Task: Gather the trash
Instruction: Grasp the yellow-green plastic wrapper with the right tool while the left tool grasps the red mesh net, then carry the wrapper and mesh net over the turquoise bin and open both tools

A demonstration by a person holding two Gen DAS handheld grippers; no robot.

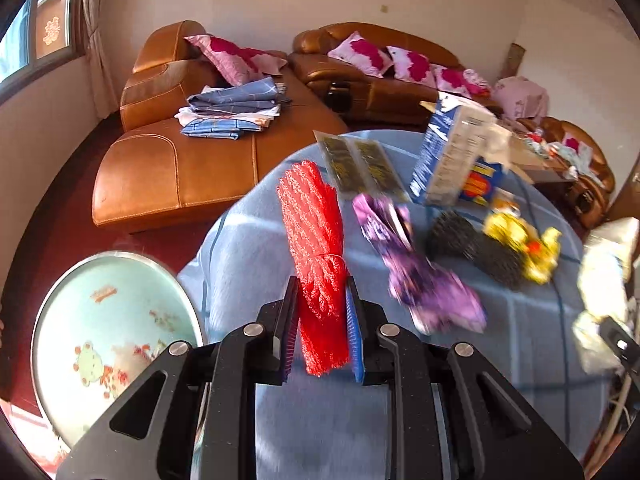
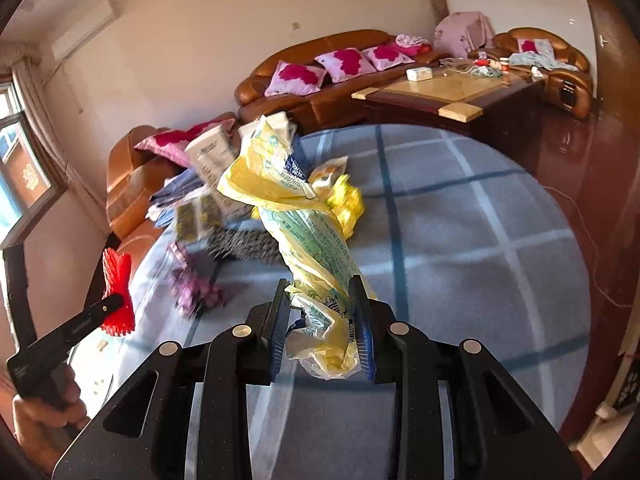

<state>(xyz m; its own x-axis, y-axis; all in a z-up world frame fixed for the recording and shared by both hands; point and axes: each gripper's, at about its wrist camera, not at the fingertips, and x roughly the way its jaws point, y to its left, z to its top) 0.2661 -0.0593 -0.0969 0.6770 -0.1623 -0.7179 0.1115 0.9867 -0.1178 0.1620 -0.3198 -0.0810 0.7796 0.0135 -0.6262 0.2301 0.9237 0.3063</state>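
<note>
Your left gripper fingers clamped on red foam net, your right gripper fingers pinching yellow plastic bag, checked worktop lower frame.

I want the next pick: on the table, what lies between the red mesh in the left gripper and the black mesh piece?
A crumpled purple wrapper lies between the red mesh and the black mesh piece, clearest in the left wrist view.

Round table under a blue plaid cloth filling the lower centre of the left wrist view, purple wrapper at centre right, black mesh piece beside it, yellow wrapper further right, blue-and-white carton above, dark twin sachets upper centre.
</note>
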